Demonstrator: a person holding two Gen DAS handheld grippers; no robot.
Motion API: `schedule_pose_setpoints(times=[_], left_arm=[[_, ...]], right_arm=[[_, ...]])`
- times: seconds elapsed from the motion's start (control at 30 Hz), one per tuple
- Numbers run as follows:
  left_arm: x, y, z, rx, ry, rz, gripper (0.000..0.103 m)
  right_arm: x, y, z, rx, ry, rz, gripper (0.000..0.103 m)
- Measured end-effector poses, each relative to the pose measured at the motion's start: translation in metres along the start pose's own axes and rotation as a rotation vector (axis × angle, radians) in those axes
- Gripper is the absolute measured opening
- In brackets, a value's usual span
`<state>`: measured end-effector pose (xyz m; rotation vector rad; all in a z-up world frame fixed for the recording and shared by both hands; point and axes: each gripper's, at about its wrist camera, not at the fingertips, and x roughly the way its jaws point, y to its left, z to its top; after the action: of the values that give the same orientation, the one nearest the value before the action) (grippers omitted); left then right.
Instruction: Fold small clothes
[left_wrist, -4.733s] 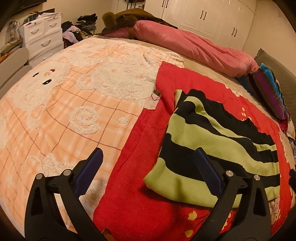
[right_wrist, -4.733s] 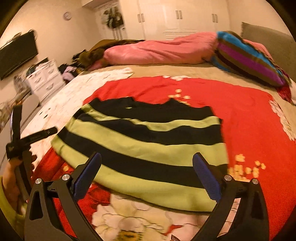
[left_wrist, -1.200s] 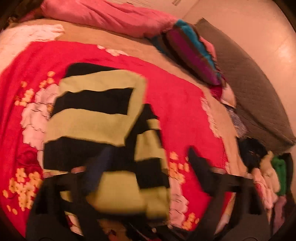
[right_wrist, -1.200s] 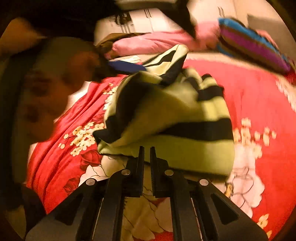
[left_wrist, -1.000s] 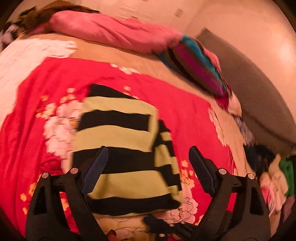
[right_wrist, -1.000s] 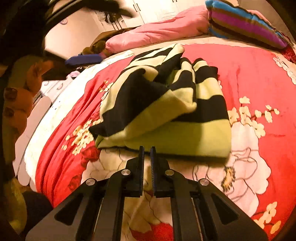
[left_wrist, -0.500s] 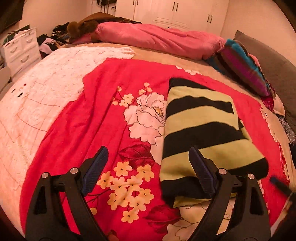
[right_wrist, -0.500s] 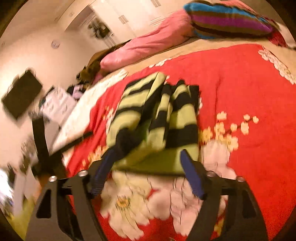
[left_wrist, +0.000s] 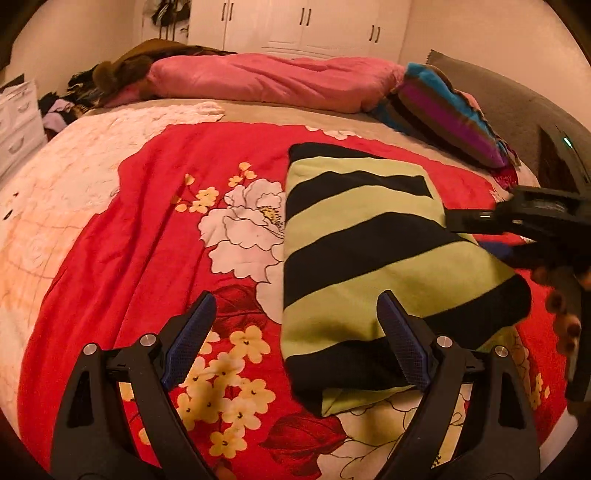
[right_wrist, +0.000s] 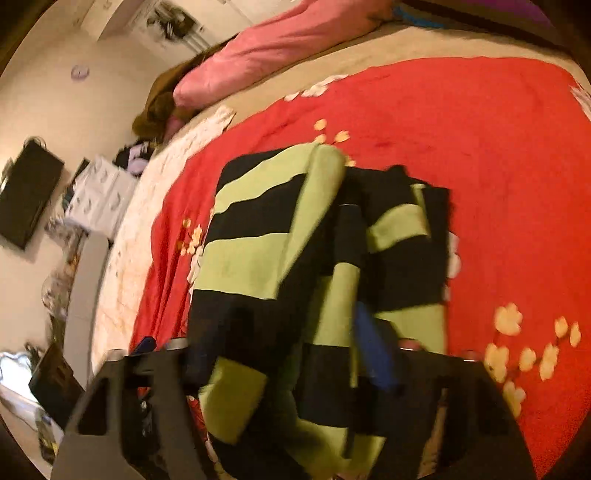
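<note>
Left wrist view first: the left claw hangs released, jaws spread wide, over the red floral blanket. The striped sweater, green and black, lies folded into a long packet on the blanket's right half; its near end sits under the claw's right finger. The right claw comes in from the right at the sweater's far edge, but from here I cannot tell if it is pinching cloth. There is plenty of open blanket to the left of the sweater for a further fold. Right side is tighter, with the striped pillow and the grey headboard near that edge.

Right wrist view, blurred: the right claw shows jaws parted, straddling the sweater's near end, nothing clamped that I can see. Layers on this side look loose and uneven, the top flap riding over a bunched underlayer.

The risk, as I judge it: a grip taken on the top layer alone would peel the packet open, and a quick sweep could drag the whole stack askew on the soft blanket.
</note>
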<state>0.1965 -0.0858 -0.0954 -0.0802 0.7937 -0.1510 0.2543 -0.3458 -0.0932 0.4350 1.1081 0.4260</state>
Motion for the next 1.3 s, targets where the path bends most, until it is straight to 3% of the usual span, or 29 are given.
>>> schedule_pose_setpoints(times=[0.1,0.17,0.33,0.4,0.47,0.57,0.63,0.73,0.77,1.07,1.17,1.23,1.3], left_arm=[[0.005,-0.003,-0.002,0.012,0.013,-0.012,0.082],[0.008,-0.005,-0.003,0.022,0.021,-0.013,0.081],[-0.004,-0.001,0.001,0.007,-0.019,-0.04,0.081],[-0.009,0.001,0.004,-0.003,-0.039,-0.055,0.082],[-0.007,0.0,0.004,-0.001,-0.035,-0.062,0.082],[0.004,-0.006,-0.001,0.019,0.015,-0.059,0.082],[0.008,-0.01,-0.004,0.041,0.035,-0.056,0.082],[0.012,-0.012,-0.007,0.06,0.052,-0.045,0.082],[0.012,-0.011,-0.007,0.056,0.054,-0.047,0.082],[0.007,-0.005,-0.003,0.025,0.032,-0.055,0.082],[0.008,-0.005,-0.003,0.025,0.035,-0.054,0.082],[0.008,-0.006,-0.004,0.026,0.038,-0.055,0.082],[0.008,-0.006,-0.004,0.028,0.043,-0.054,0.082]], right_arm=[[0.009,0.008,0.0,-0.038,0.006,-0.025,0.044],[0.012,0.007,-0.001,-0.066,-0.005,-0.038,0.017],[-0.027,0.018,-0.006,-0.143,-0.096,0.038,0.01],[-0.047,0.017,-0.008,-0.156,-0.153,0.027,0.01],[-0.056,0.006,-0.011,-0.174,-0.182,-0.042,0.01],[-0.035,-0.023,-0.017,-0.137,-0.114,-0.129,0.011],[-0.02,-0.039,-0.024,-0.105,-0.085,-0.134,0.013],[-0.02,-0.044,-0.031,-0.085,-0.124,-0.117,0.017],[-0.022,-0.043,-0.033,-0.091,-0.135,-0.13,0.025],[-0.071,-0.02,-0.058,-0.159,-0.256,-0.154,0.037],[-0.077,-0.01,-0.068,-0.194,-0.243,-0.127,0.038],[-0.077,-0.006,-0.076,-0.21,-0.215,-0.116,0.047],[-0.072,-0.004,-0.082,-0.213,-0.192,-0.126,0.051]])
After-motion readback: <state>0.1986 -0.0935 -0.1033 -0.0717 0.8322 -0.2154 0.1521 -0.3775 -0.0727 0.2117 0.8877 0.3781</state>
